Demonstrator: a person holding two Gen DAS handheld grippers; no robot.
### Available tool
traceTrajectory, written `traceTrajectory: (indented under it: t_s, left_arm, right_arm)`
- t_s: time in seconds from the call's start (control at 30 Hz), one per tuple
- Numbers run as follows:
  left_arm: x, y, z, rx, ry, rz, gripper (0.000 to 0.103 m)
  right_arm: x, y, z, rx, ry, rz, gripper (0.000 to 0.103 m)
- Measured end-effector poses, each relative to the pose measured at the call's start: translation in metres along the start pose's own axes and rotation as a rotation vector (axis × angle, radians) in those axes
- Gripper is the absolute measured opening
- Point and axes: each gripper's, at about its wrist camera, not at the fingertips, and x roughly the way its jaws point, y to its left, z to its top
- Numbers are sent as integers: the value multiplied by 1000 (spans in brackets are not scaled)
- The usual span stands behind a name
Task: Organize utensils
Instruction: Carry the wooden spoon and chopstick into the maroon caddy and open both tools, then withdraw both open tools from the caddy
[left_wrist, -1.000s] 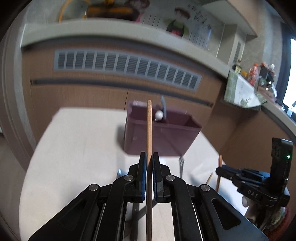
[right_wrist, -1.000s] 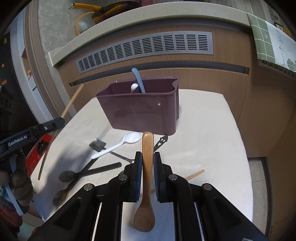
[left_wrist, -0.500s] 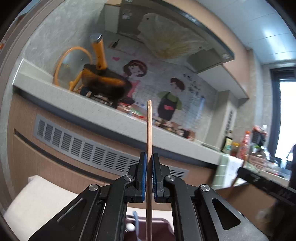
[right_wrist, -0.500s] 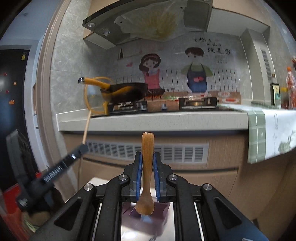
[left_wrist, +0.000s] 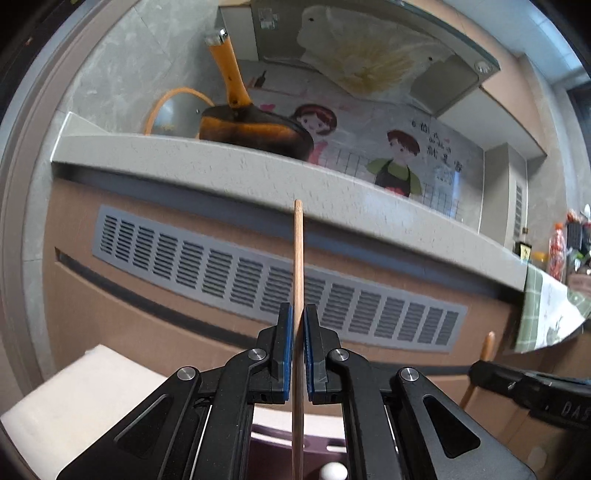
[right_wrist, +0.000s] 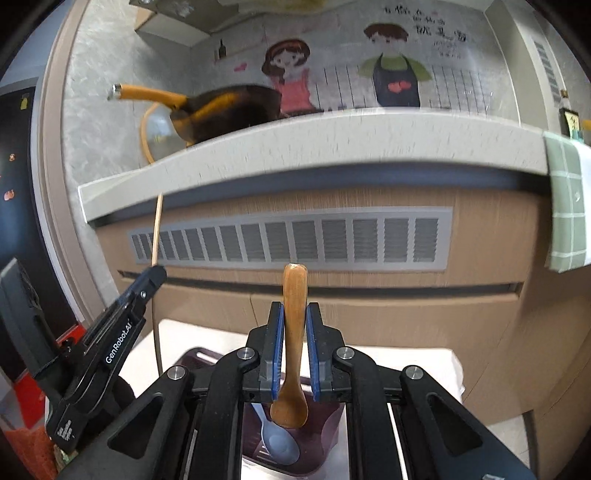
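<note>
My left gripper (left_wrist: 298, 314) is shut on a thin wooden chopstick (left_wrist: 298, 266) that stands upright above the purple utensil bin (left_wrist: 273, 448). My right gripper (right_wrist: 294, 314) is shut on a wooden spoon (right_wrist: 293, 332), bowl end down, right above the same bin (right_wrist: 328, 424). A light blue spoon (right_wrist: 279, 443) lies inside the bin. A white round utensil end (left_wrist: 333, 470) shows in the bin. The left gripper and its chopstick show at the left of the right wrist view (right_wrist: 149, 280). The right gripper shows at the lower right of the left wrist view (left_wrist: 532, 384).
The bin stands on a white table (left_wrist: 74, 398) in front of a wooden counter with a grey vent grille (right_wrist: 291, 240). A pan (right_wrist: 221, 110) sits on the counter top. A green towel (right_wrist: 569, 206) hangs at the right.
Both grippers tilted down from the high view, so the counter front and the bin are back in sight. Both sit over the bin, still holding the chopstick and the spoon.
</note>
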Motion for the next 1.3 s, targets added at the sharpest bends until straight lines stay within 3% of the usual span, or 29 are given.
traceTrajectory:
  t_s: [0.5, 0.8, 0.83, 0.93, 0.97, 1.2, 1.3]
  left_arm:
    - [-13, 12, -34, -10, 151, -12, 6]
    - [-40, 20, -30, -46, 280, -95, 9]
    - [-41, 19, -30, -42, 311, -109, 15]
    - [-45, 21, -31, -48, 390, -136, 48]
    - [-48, 24, -31, -62, 408, -146, 52]
    - [-104, 40, -15, -96, 417, -171, 54]
    - [-131, 55, -4, -102, 433, -178, 62]
  right_arm:
    - [7, 13, -43, -26, 117, -2, 11]
    - [4, 18, -55, -30, 181, -11, 12]
    - [5, 19, -57, -34, 201, -8, 12]
    - [3, 25, -64, -53, 234, -16, 13]
    - [-1, 26, -66, -55, 233, -23, 13]
    - [-47, 28, -72, -13, 211, -28, 19]
    - [-68, 31, -83, -39, 234, -44, 20]
